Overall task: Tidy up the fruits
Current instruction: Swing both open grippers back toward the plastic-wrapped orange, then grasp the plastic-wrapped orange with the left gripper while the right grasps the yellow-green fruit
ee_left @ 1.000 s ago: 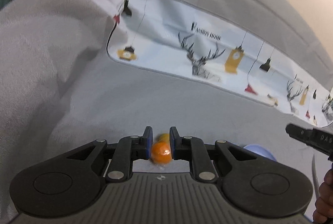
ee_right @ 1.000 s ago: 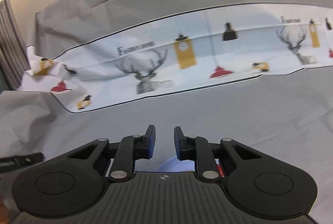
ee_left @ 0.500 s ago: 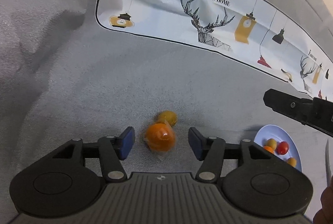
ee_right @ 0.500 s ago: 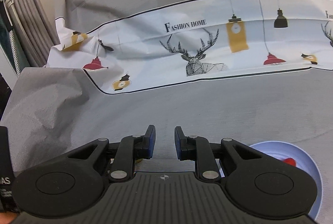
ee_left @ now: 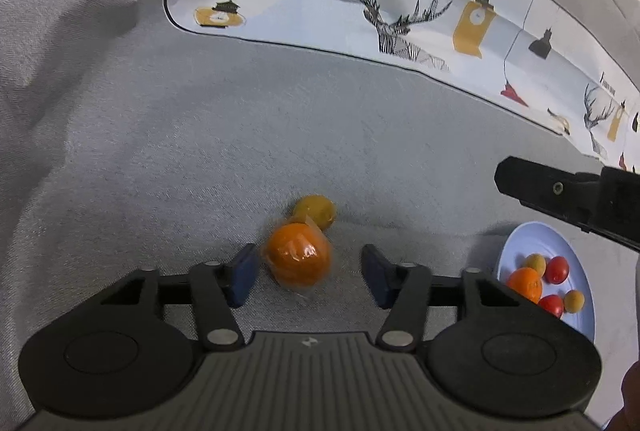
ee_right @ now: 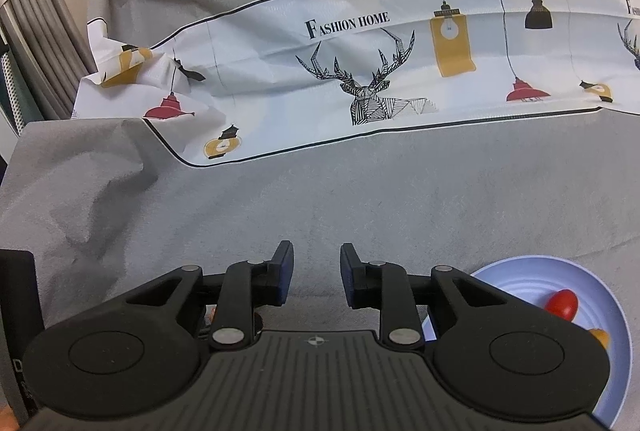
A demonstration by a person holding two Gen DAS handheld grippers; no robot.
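Observation:
An orange wrapped in clear film (ee_left: 298, 259) lies on the grey cloth (ee_left: 200, 151), with a smaller yellow fruit (ee_left: 316, 211) touching its far side. My left gripper (ee_left: 309, 255) straddles the orange with its jaws closing. The left pad (ee_left: 244, 271) is nearly at the orange, and the right pad (ee_left: 376, 279) stands clear of it. A pale blue plate (ee_left: 520, 243) at the right holds an orange (ee_left: 526, 283), red tomatoes (ee_left: 557, 268) and small yellow fruits. My right gripper (ee_right: 317, 251) hovers left of the plate (ee_right: 520, 271), jaws opening slightly, nothing between them.
A white printed sheet with deer and lamps (ee_right: 360, 71) lies across the back of the grey cloth. The cloth bunches up in folds at the left (ee_right: 80, 171). My right gripper's black finger (ee_left: 560, 191) reaches in above the plate. Grey curtains (ee_right: 40, 11) hang at far left.
My left gripper let go of the wrapped orange, which now rests on the cloth beside the yellow fruit. The right view swung left, and the plate has come into sight.

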